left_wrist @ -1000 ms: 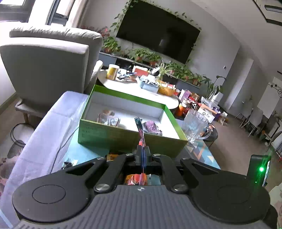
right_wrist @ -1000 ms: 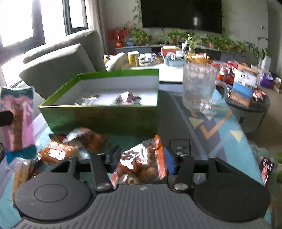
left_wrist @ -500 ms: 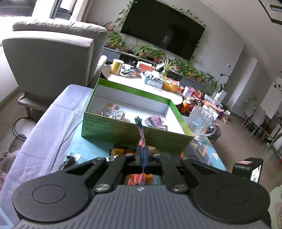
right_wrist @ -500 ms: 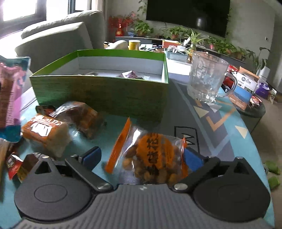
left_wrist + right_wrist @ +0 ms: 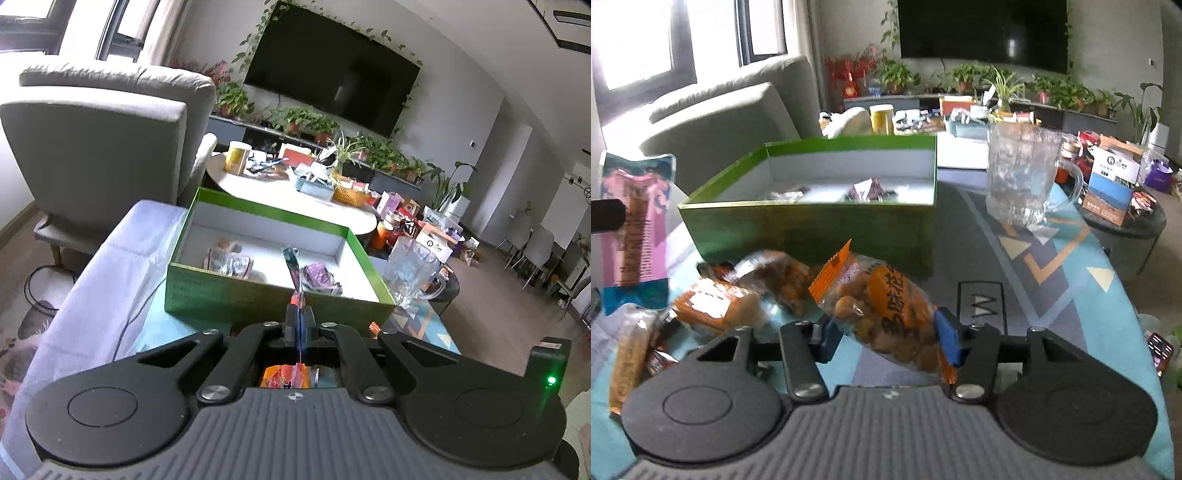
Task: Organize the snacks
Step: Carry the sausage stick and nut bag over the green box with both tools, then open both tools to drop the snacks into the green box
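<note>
The right gripper (image 5: 882, 338) pinches a clear peanut packet (image 5: 886, 314) with orange crimped ends and orange label; its blue fingers (image 5: 947, 341) press both sides of the packet, lifted just off the bench (image 5: 1052, 295). The left gripper (image 5: 300, 325) has its fingers pressed together on a thin pink-and-teal snack packet (image 5: 294, 271), seen edge-on, standing upright in front of the green box (image 5: 229, 299). In the right wrist view that same packet shows at 9 o'clock. The white-lined box holds a few wrapped snacks; more orange-wrapped snacks (image 5: 716, 302) lie in a heap at the box's near side. The bench wears a teal geometric cloth, with a glass mug (image 5: 1023, 177) at 2 o'clock. Beyond: a grey armchair (image 5: 103, 133), wall television (image 5: 332, 70), potted plants.
</note>
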Demonstrator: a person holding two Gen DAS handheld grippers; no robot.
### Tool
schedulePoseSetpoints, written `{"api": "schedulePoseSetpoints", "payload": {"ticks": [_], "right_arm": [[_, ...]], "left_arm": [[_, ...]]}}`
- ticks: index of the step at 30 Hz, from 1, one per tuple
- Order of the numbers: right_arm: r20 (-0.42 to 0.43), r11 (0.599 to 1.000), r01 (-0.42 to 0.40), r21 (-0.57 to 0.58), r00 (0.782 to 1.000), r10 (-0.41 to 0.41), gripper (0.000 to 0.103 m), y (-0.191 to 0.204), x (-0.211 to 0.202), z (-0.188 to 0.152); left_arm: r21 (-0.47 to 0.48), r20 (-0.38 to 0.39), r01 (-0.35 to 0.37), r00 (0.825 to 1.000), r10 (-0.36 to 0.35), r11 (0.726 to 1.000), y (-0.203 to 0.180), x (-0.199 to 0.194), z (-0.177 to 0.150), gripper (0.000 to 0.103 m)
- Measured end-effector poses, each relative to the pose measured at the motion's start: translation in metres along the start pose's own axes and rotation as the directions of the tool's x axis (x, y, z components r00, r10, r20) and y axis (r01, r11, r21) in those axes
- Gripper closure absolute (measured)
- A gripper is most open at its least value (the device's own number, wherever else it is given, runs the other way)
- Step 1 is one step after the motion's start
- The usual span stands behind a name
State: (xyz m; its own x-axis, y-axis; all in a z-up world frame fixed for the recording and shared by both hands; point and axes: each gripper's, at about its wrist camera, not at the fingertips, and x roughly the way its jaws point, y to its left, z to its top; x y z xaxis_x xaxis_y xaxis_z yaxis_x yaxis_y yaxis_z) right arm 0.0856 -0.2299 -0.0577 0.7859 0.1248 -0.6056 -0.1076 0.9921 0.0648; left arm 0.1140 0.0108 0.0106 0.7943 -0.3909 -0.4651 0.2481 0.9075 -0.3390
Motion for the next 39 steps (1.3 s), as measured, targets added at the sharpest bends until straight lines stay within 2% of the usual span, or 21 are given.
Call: {"api": "schedulePoseSetpoints", "payload": {"ticks": [9, 18, 30, 39], "right_arm": [[0.14, 0.999, -0.031, -0.008, 0.99, 0.032, 0.059, 0.005, -0.023, 0.032], [0.215, 0.999, -0.048, -0.022, 0.975, 0.052, 0.059, 0.011, -0.01, 0.073], [0.168, 0.997, -0.066, -0.04, 0.983, 0.072, 0.059, 0.012, 0.046, 0.088], [0.088, 0.995, -0.058, -0.076, 0.994, 0.064, 0.059, 0.02, 0.096, 0.08]], "left_arm": [[0.048, 0.066, -0.001, 0.998, -0.003, 0.999, -0.01, 0.006, 0.027, 0.102], [0.102, 0.142, -0.005, 0.99, -0.01, 0.995, -0.02, 0.02, 0.062, 0.102], [0.109, 0.112, -0.049, 0.993, 0.037, 0.993, 0.003, 0.091, 0.084, 0.102], [0.093, 0.003, -0.087, 0.996, 0.087, 0.992, 0.03, 0.15, 0.071, 0.102]]}}
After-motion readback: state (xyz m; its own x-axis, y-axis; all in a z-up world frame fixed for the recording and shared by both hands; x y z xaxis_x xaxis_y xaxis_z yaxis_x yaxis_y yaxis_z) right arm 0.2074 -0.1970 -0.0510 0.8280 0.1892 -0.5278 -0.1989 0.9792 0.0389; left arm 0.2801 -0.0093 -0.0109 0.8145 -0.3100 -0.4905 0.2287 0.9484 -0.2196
